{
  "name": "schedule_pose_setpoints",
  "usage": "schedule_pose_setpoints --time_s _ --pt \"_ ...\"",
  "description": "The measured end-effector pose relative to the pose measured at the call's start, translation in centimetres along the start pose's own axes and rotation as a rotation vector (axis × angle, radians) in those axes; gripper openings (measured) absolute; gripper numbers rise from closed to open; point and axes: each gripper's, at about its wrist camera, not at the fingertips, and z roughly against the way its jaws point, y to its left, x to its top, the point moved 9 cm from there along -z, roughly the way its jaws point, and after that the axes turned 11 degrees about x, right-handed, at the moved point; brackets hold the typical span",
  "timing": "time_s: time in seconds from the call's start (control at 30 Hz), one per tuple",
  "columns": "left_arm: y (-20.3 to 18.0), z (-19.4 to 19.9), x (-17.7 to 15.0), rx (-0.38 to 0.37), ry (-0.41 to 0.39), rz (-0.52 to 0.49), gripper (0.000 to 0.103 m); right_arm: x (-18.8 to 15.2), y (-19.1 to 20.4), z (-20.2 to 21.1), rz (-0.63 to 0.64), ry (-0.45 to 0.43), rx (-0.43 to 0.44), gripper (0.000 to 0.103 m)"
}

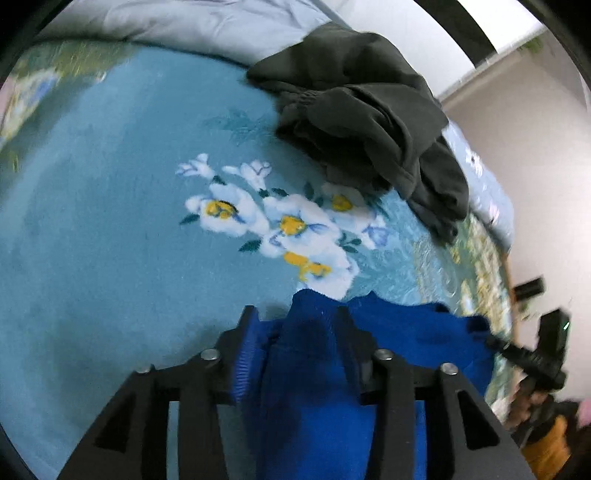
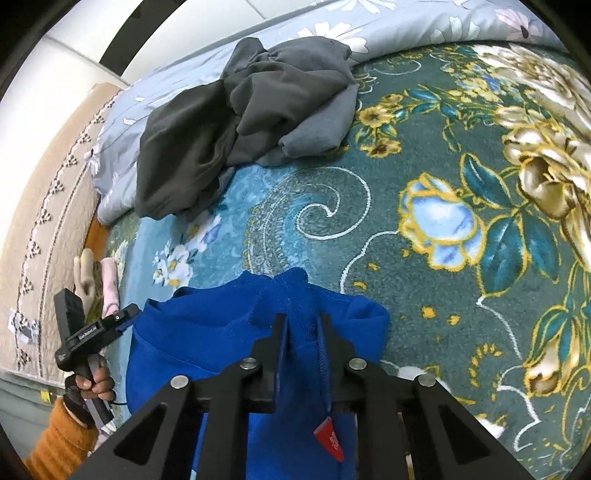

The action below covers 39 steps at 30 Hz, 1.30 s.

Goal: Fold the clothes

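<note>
A bright blue garment (image 1: 406,332) (image 2: 221,332) hangs bunched over the floral blanket, stretched between both grippers. My left gripper (image 1: 297,321) stands open. A fold of the blue cloth lies between its fingers, and the ribbed left pad (image 1: 247,343) shows bare beside it. My right gripper (image 2: 303,325) is shut on a seamed edge of the blue garment, with its fingers close together. A red tag (image 2: 330,437) hangs from the cloth below that grip. A person's hand (image 2: 98,384) in an orange sleeve holds the left tool's handle.
A crumpled pile of dark grey clothes (image 1: 362,122) (image 2: 258,110) lies further back on the teal floral blanket (image 1: 110,221) (image 2: 443,166). A pale flowered duvet (image 2: 369,29) runs along the far side. The bed's edge and pale small items (image 2: 88,277) are beside the left tool.
</note>
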Motion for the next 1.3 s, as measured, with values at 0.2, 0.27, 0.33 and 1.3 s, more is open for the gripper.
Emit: schedule_pose_setpoints --time_s 0.2,0.27,0.33,1.3 --pt "-1.0 -1.1 -0.3 -0.042 0.045 0.003 0.047 0.0 -0.4 -0.1 -0.017 0.002 0.001 0.017" --pt "-1.4 -1.3 -0.4 -0.05 0.05 0.001 0.046 0.0 -0.4 -0.1 -0.022 0.001 0.0 0.017" --pt "-1.8 -1.2 -0.4 -0.04 0.038 -0.026 0.036 0.0 -0.4 -0.1 -0.024 0.002 -0.002 0.017" --pt "2.2 -1.1 1.0 0.068 -0.005 0.103 0.009 0.3 -4.5 -0.3 -0.241 -0.057 -0.038 0.017"
